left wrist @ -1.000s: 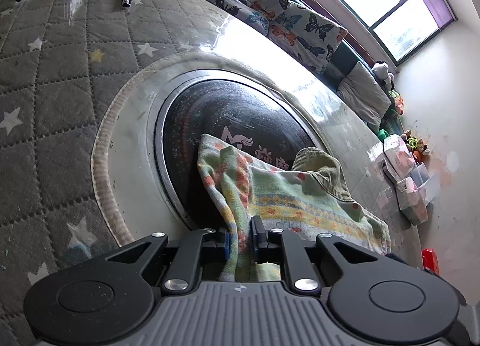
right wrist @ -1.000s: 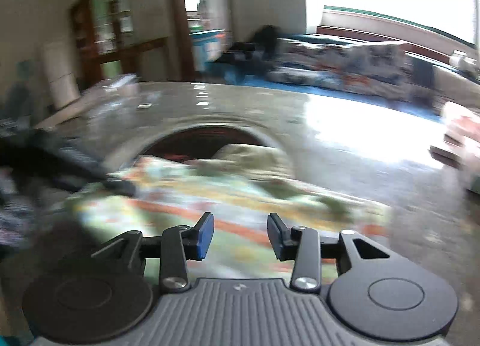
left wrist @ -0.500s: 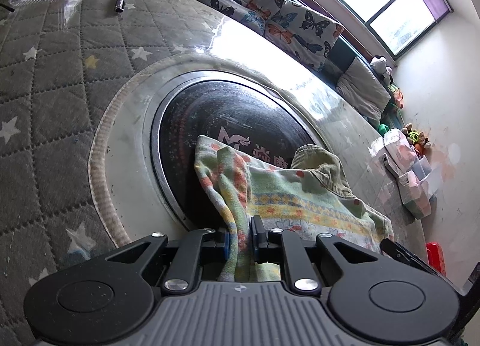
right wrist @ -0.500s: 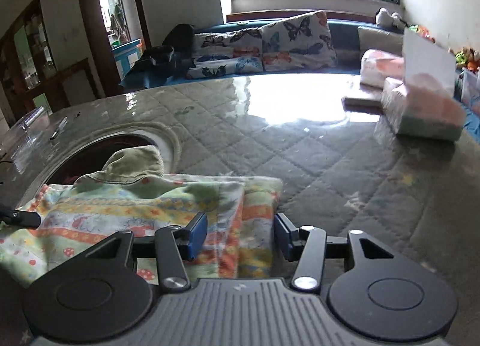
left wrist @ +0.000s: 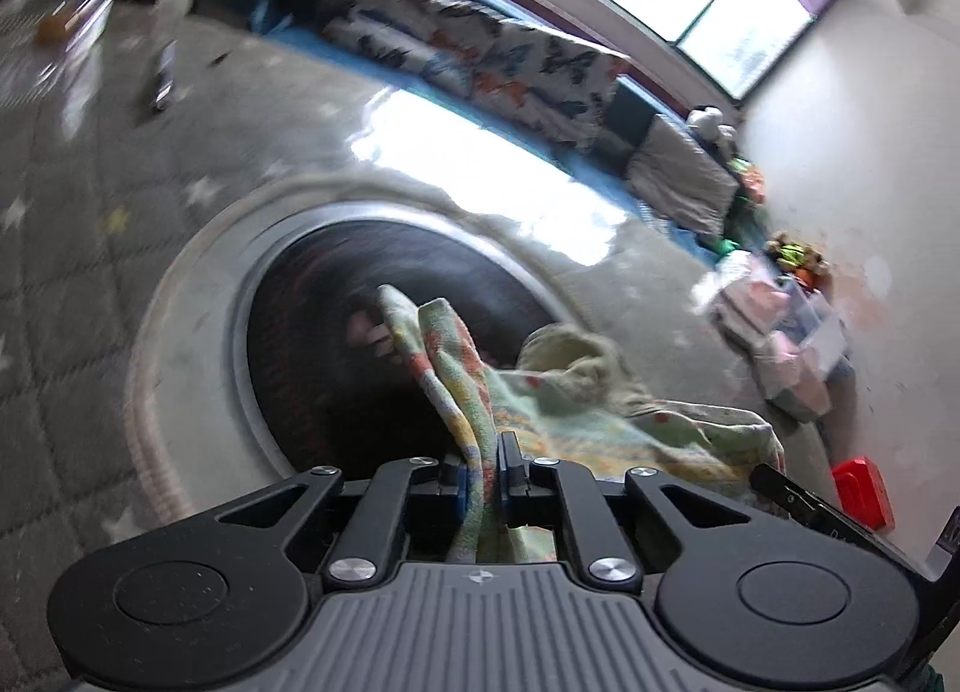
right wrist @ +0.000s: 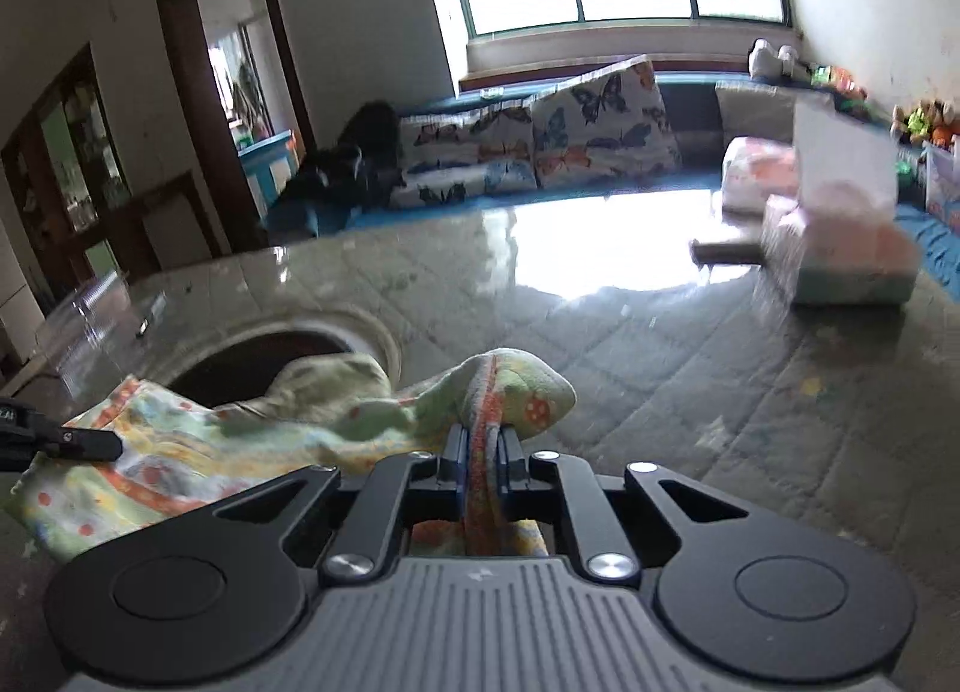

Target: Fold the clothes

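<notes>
Both the left gripper [left wrist: 483,467] and right gripper [right wrist: 480,461] are clamping the half-folded patterned garment [right wrist: 198,452], with folds remaining.

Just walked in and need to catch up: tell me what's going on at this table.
A person is folding a small patterned garment on a quilted table, with handheld tongs in each hand. The left tongs are shut on one bunched edge of the cloth, the right tongs shut on another. Part of the garment lies over the round dark inset in the tabletop. The fold is not finished.
</notes>
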`<state>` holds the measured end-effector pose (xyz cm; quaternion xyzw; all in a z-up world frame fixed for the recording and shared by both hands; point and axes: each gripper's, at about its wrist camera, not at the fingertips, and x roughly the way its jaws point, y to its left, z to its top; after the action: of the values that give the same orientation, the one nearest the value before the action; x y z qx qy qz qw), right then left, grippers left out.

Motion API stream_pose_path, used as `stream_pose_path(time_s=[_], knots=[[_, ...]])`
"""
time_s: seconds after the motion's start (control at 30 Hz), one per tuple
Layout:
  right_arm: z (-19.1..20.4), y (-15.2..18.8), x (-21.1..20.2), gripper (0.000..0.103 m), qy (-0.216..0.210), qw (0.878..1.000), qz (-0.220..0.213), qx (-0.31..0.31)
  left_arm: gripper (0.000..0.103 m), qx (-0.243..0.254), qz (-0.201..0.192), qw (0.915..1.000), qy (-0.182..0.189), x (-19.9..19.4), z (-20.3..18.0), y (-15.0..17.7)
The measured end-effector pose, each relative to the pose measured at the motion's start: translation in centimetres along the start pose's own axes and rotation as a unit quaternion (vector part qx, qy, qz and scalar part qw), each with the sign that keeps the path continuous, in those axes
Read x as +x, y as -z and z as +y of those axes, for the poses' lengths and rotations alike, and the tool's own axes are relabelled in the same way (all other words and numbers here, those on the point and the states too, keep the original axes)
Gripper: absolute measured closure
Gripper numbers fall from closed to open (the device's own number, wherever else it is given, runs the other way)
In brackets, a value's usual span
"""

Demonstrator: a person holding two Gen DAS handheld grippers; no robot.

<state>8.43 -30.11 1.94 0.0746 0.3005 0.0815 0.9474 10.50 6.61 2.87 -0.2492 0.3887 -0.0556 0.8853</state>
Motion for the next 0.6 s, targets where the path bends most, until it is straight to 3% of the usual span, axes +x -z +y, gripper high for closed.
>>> stream_pose_path(time_s=[0.3, 0.6], knots=[[-3.7, -1.8, -5.7, 0.095, 0.056, 0.997, -0.053, 0.007, 0.093, 0.071, 0.002, 0.9964, 0.046, 1.6, -8.0, -0.5], [-9.0, -1.7, -8.2, 0.095, 0.115, 0.991, -0.063, 0.027, 0.093, 0.113, 0.033, 0.9904, 0.072, 5.9, -14.3, 0.7]])
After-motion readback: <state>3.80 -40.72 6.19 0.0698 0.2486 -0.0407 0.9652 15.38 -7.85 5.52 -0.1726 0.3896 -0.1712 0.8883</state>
